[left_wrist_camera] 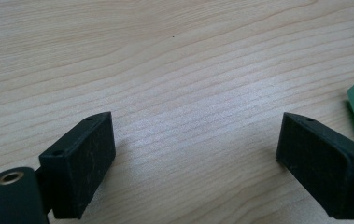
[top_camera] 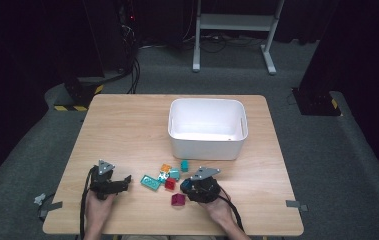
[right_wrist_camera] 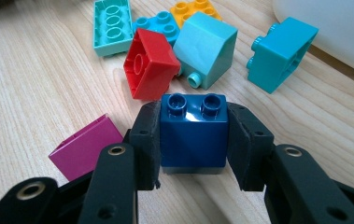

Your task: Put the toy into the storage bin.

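The bench (top_camera: 127, 125) carries an empty white bin (top_camera: 208, 148) at upper centre. Loose blocks (top_camera: 164, 176) wait below it, so sorting has barely begun. Right tongs (right_wrist_camera: 193, 140) pinch a dark blue block (right_wrist_camera: 193, 133) at lower centre; left tongs (left_wrist_camera: 195, 158) are spread over bare wood.

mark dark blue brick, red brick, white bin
dark blue brick (right_wrist_camera: 193, 133), right gripper view, front face between the pads
red brick (right_wrist_camera: 150, 65), right gripper view, hollow underside
white bin (top_camera: 204, 145), high view, near outer wall
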A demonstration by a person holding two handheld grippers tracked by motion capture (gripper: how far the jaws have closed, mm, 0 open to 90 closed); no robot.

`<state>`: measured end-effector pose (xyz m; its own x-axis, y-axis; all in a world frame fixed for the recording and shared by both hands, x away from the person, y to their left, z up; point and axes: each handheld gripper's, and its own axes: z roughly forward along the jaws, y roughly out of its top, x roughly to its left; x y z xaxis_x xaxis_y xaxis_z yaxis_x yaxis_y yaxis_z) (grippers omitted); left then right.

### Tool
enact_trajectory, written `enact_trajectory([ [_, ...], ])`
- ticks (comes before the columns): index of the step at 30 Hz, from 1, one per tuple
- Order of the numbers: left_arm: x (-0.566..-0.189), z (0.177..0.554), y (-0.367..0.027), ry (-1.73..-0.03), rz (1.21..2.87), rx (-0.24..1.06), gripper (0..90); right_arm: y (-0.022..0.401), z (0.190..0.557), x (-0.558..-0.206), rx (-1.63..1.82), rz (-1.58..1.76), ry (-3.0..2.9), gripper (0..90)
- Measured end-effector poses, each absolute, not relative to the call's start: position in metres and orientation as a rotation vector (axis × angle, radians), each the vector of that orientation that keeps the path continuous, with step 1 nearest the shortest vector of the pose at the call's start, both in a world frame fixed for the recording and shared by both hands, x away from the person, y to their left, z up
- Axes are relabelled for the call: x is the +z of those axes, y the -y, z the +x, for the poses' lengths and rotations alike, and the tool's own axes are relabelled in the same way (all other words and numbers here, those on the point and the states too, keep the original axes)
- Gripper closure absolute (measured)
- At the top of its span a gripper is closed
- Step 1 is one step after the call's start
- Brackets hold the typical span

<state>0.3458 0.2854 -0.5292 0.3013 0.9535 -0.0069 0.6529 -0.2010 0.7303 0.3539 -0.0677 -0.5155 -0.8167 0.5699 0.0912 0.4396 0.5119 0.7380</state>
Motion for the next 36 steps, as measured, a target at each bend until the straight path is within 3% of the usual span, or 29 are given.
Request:
enact_trajectory([
  [36,-0.529,0.346,-0.285,-1.426,1.940,0.610,11.5,0.098,0.359,-0.484,1.264,0.918,-2.513,58.9],
])
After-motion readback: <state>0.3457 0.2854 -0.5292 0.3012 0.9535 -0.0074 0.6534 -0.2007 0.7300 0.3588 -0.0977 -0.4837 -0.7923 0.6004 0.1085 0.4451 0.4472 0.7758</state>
